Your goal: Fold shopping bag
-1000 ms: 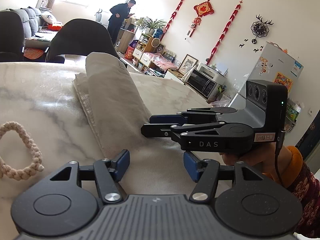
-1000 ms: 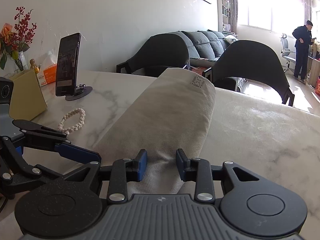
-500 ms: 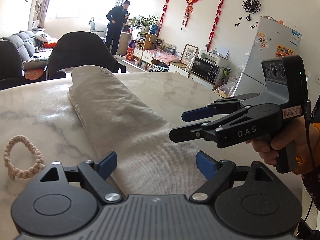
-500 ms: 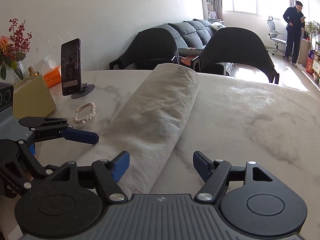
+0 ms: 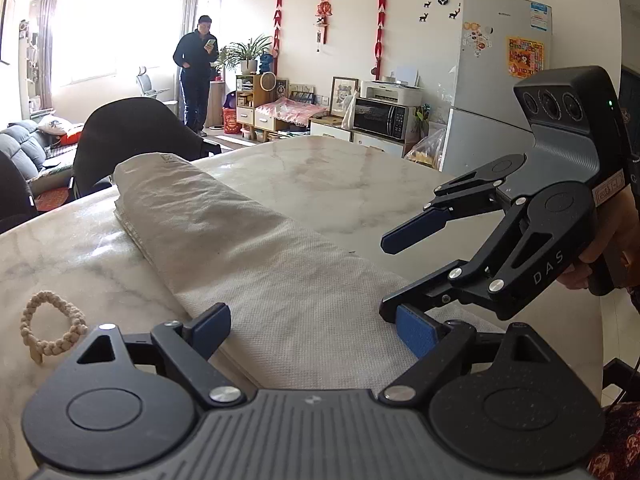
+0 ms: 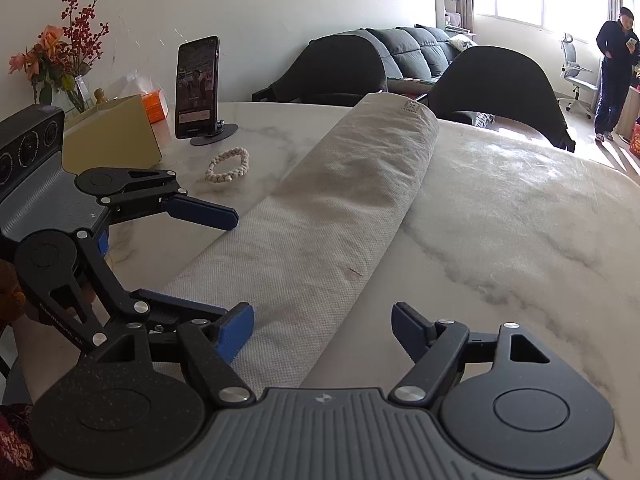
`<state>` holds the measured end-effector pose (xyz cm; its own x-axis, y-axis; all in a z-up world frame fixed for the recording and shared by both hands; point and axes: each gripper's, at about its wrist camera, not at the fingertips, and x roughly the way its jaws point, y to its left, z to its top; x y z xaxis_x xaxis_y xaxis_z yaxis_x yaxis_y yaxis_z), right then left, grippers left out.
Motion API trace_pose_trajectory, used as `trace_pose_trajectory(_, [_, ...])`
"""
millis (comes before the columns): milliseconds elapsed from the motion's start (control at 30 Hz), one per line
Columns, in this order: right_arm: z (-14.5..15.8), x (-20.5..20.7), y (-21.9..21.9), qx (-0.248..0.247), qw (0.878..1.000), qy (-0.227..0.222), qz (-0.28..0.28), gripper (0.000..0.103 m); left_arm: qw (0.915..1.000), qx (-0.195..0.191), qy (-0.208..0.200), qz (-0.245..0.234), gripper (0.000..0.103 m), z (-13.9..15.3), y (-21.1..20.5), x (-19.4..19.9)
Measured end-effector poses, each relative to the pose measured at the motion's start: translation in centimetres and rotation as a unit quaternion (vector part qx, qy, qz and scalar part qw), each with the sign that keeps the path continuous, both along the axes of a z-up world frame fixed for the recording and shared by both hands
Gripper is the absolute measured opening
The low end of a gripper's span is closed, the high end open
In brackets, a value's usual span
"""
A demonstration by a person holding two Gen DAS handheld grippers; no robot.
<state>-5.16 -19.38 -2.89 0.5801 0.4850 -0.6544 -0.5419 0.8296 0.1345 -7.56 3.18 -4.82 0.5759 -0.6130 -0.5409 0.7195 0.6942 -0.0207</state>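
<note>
The beige shopping bag [image 5: 240,248] lies on the marble table [image 5: 340,184], folded into one long narrow strip that runs away from me. My left gripper [image 5: 314,330] is open over the strip's near end, its blue pads wide apart and holding nothing. My right gripper [image 5: 400,276] hangs open at the right, one finger above the other, just off the bag's near right corner. In the right wrist view the bag [image 6: 340,208] stretches toward the chairs. There, my right gripper [image 6: 322,332] is open at its near end and my left gripper [image 6: 232,268] is open beside it.
A braided rope ring [image 6: 227,165] lies left of the bag. A phone on a stand [image 6: 198,88], a yellow box [image 6: 112,136] and a vase of flowers [image 6: 60,64] stand behind it. Dark chairs [image 6: 496,84] line the far edge. A person [image 5: 198,76] stands far back.
Both grippers have opened wide and let go of the bag's near end. They have drawn back a little, and the folded strip now rests flat on the table.
</note>
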Motion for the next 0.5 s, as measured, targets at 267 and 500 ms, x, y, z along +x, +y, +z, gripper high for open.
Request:
trace_pose_trajectory(267, [-0.1,-0.7,-1.2,0.013,0.999,-0.006,-0.039,0.078,0.9993,0.029,0.001,-0.024,0.100,-1.0,-2.4,1.0])
trace_pose_trajectory(500, [-0.4,-0.8,-1.7,0.025,0.998,-0.006,-0.050,0.078,0.9981,0.052,0.020,-0.028,0.103,-1.9,-3.9,2.1])
